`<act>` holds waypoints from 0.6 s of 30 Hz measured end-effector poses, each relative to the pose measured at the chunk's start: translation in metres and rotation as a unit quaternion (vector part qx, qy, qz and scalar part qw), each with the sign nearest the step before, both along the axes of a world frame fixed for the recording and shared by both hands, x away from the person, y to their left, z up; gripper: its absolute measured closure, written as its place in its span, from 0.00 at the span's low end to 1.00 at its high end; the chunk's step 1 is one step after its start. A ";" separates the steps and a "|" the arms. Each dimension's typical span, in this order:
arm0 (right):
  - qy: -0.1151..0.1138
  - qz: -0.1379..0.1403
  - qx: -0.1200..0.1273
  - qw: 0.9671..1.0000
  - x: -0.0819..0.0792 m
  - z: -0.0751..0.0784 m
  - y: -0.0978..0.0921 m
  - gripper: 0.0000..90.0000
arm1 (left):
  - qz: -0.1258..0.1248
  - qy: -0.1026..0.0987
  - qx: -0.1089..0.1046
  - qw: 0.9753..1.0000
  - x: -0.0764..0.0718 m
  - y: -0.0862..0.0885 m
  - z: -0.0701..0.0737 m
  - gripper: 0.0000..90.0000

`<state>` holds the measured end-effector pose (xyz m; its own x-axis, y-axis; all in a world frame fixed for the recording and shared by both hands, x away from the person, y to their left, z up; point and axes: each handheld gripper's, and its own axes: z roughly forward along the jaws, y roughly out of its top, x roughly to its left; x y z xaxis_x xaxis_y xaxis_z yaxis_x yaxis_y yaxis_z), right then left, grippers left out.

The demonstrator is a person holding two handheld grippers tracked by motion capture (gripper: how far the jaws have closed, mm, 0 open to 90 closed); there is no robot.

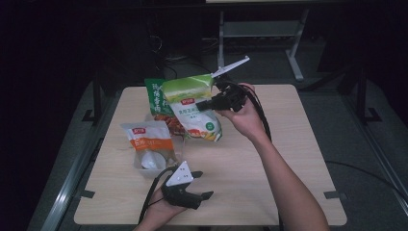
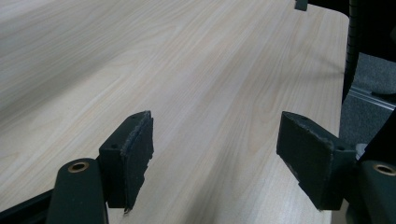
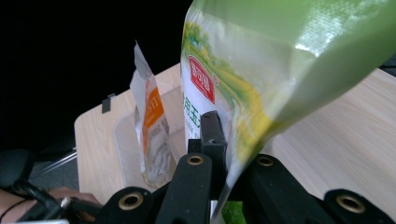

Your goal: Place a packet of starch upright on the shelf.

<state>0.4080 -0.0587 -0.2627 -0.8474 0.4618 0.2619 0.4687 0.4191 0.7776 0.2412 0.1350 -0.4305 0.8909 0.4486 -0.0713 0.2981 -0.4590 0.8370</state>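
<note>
I have the right gripper (image 1: 208,103) clamped on the green and white pouch (image 1: 192,108), jaws closed flat on the bag's side edge; in the right gripper view the film (image 3: 280,70) runs straight down between the two black jaws, so the grip is on the packaging rather than the contents. The pouch hangs lifted off the table (image 1: 288,144), at about twelve o'clock from the table's middle, tilted with its sealed top toward one o'clock. I judge it is held high like that to clear the rim of the clear tray (image 1: 144,169) before it goes down into it or comes out past it; I cannot tell which.

The tray sits at roughly nine o'clock from the table's middle. The orange and white packet (image 1: 146,139) stands upright in it, leaning on the tray wall, which leaves room beside it. Behind the lifted pouch, at eleven o'clock, a green packet with red food printed on it (image 1: 161,103) leans too, its lower part hidden.

My left gripper (image 1: 199,185) rests low at six o'clock, near the table's front edge, jaws spread wide with nothing between them, only bare wood in the left gripper view (image 2: 212,154). I keep it there, just beside the tray, ready to steady the tray if the pouch nudges it
</note>
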 end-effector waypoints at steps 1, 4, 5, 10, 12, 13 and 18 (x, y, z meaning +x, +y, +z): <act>0.000 0.001 -0.001 1.000 0.001 0.000 0.003 1.00 | 0.000 0.000 0.000 1.000 0.000 0.000 0.000 0.30; 0.000 0.008 0.000 1.000 0.003 0.001 0.013 1.00 | -0.001 -0.001 0.001 1.000 0.000 0.001 0.000 0.30; 0.001 0.011 0.000 1.000 0.004 0.001 0.016 1.00 | -0.001 0.000 0.001 1.000 0.000 0.001 0.000 0.30; 0.000 0.020 0.002 1.000 0.008 0.002 0.033 1.00 | 0.000 -0.001 0.000 1.000 0.001 0.002 0.001 0.30; -0.001 0.024 0.002 1.000 0.010 0.001 0.039 1.00 | -0.002 -0.003 0.004 1.000 0.001 0.003 0.001 0.30; 0.002 0.025 0.002 1.000 0.010 0.001 0.042 1.00 | -0.002 -0.003 0.004 1.000 0.001 0.003 0.001 0.30; -0.001 0.033 -0.003 0.999 0.015 -0.001 0.054 1.00 | -0.003 -0.001 0.004 1.000 0.001 0.003 0.001 0.30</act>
